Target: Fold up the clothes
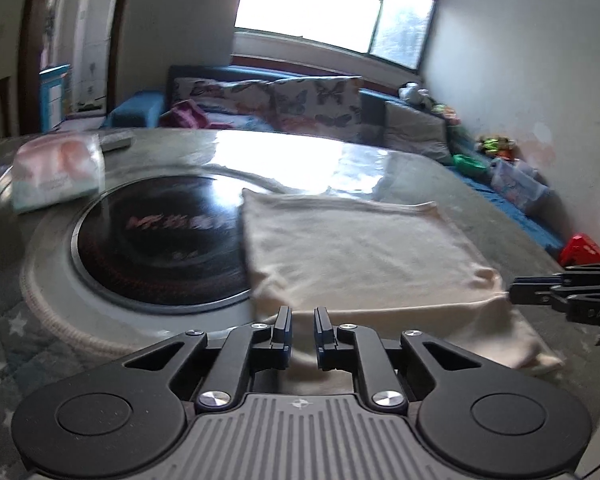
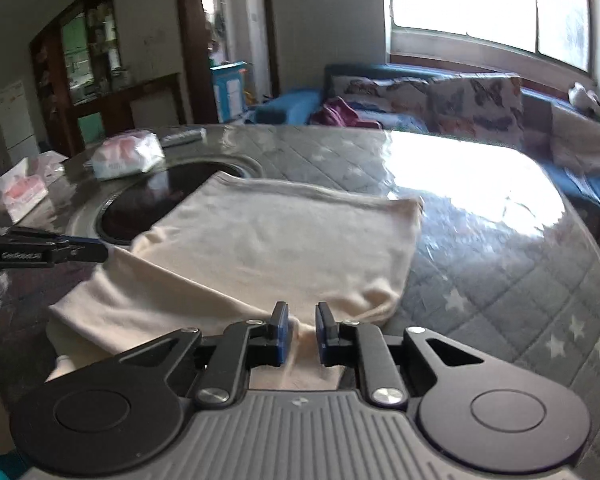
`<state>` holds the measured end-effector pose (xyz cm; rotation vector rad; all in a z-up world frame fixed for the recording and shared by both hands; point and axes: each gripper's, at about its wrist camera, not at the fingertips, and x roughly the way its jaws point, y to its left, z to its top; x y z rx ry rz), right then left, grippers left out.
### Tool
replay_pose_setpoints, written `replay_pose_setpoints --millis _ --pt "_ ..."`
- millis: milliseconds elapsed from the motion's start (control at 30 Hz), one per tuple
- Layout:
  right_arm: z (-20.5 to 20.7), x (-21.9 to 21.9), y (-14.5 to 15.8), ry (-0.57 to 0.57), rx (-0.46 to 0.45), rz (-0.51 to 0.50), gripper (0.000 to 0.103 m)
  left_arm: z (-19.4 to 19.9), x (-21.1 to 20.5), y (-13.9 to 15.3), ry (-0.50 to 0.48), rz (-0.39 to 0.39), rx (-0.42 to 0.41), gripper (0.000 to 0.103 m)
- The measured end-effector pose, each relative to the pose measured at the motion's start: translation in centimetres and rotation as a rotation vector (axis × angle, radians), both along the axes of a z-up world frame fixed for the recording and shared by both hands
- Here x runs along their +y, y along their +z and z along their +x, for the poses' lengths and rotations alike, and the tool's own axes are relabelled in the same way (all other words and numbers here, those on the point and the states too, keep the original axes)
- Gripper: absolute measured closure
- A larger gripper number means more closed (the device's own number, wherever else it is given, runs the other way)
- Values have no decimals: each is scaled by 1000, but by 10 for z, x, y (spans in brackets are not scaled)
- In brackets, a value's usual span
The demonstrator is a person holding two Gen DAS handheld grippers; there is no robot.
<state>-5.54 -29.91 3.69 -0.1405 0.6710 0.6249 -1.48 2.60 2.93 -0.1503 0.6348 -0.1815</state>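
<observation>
You have a cream garment (image 2: 268,240) lying on the round table (image 2: 500,264), already doubled over into a rough rectangle, its far left corner overlapping the dark glass cooktop (image 1: 156,248) set into the middle of the table. Your left gripper (image 1: 302,334) sits at the near edge of the cloth, and its jaws stand only a narrow gap apart; cloth shows in that gap, but you cannot tell from here whether the pads actually pinch it. Your right gripper (image 2: 301,332) is the same story at the near right edge: a slim gap, pale fabric running between the fingers, contact unclear. Judging by the soft rolled edges and the way the lower layer sags off the table rim toward you, this is a light, limp knit that will drape and stretch rather than hold a line, so expect it to droop between your two grippers if you lift it. The quilted cover looks to be under a glossy clear sheet, which may let the cloth slide when you drag it. Take hold at the two near corners, catching both layers right at the hem where the fabric is thickest, and keep the edge taut between your hands. A tissue pack (image 2: 128,156) sits well beyond the cooktop, clear of your fold.
</observation>
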Motion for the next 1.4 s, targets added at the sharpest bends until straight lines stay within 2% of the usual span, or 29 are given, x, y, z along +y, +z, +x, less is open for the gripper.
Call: replay_pose_setpoints --millis 367,533,700,833,933,1200,1400 --pt "-34 20 -6 181 25 -57 83 -12 -44 -6 -178 38 0 89" --pt "-48 21 -16 201 20 -108 83 -21 -62 -13 -245 92 -5 89" --pt "-47 20 -8 195 -6 -83 83 -26 -71 -8 -275 101 -34 89" --pt "-40 19 -12 181 18 -75 83 -25 -80 -11 -301 90 -33 89" --pt "-37 17 -16 173 40 -75 83 -25 -84 -15 -308 99 -18 89" --pt "-15 22 -2 142 -17 -47 83 -9 -87 -4 -302 82 -49 89" --pt "3 25 -14 116 11 -68 83 14 -77 -13 -226 88 -15 89"
